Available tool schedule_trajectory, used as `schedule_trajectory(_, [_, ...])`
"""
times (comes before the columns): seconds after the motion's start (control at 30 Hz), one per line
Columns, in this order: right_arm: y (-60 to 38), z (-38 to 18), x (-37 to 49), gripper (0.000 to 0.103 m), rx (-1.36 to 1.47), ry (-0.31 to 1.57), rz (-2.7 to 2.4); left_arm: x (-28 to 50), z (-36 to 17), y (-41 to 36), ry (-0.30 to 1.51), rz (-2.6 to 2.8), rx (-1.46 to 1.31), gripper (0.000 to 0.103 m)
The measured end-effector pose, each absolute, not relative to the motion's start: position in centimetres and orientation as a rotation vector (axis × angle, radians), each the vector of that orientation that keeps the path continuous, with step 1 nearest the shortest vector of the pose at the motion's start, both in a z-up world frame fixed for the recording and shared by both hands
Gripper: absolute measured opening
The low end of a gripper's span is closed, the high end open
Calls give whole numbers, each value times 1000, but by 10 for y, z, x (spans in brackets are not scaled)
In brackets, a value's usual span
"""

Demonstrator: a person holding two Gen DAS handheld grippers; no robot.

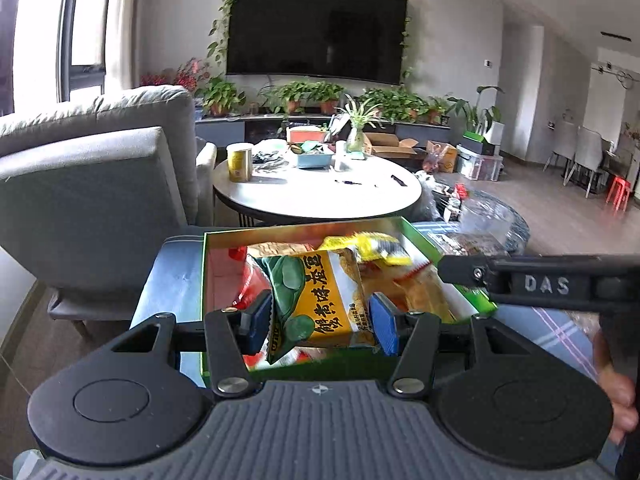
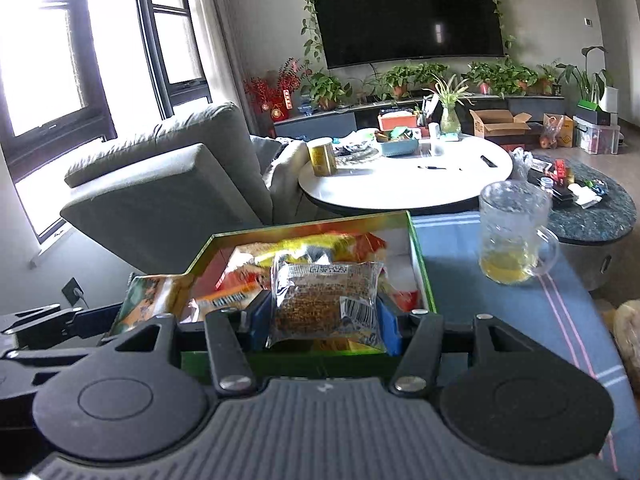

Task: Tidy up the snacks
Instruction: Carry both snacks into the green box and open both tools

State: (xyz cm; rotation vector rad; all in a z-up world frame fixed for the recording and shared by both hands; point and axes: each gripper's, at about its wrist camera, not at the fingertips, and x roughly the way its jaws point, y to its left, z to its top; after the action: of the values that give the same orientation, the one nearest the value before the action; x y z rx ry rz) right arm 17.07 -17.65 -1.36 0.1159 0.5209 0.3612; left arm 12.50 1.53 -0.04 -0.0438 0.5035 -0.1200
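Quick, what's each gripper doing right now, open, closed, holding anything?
Left gripper: closed on the yellow and green snack packet, above the green box.
Right gripper: closed on the clear packet of brown snack, above the same box.

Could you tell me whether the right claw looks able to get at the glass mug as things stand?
Probably not yet: the right claw is shut on a clear snack packet over the green box. The glass mug itself stands unobstructed to its right.
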Motion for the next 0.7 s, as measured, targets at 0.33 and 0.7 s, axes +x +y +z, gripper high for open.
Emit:
schedule_trajectory(0.33, [-163, -21, 191, 87, 111, 551, 355, 164, -9, 20, 535, -110, -24, 49])
schedule_trajectory(0.7, [-153, -36, 218, 87, 139, 582, 322, 202, -22, 27, 568, -93, -23, 53])
